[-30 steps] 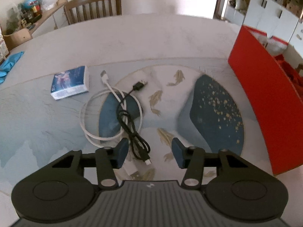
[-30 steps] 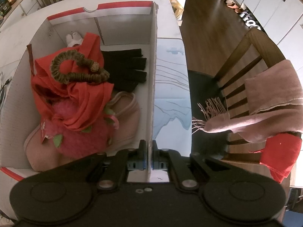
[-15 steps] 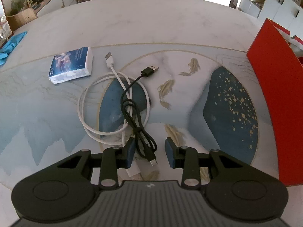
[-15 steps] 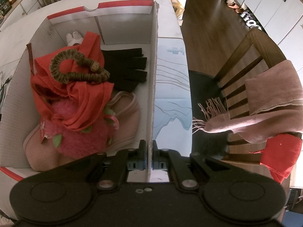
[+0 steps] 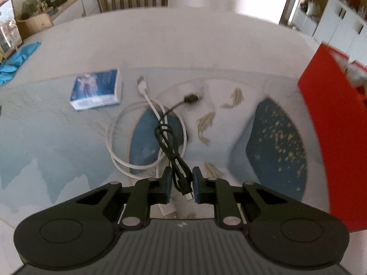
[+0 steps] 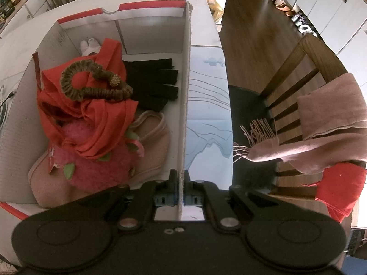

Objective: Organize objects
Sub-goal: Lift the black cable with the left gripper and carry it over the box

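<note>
Left claw angled down, closing around black cable, right claw steeply down, clamped on box wall

My left gripper is matt black plastic with blue rubbery-looking pads and little shiny metal pins. The black cable looks like smooth matt rubber, the white cable is glossier. The tablecloth is a smooth printed sheet with a slight sheen, and the tissue pack is shiny plastic wrap. On my right side, the box is corrugated cardboard, rough at the cut edge. Inside: a thin red cloth, a fuzzy pink plush, black knit gloves, a ribbed fabric scrunchie. The chair is varnished wood with a soft woolly scarf draped over it.
</note>
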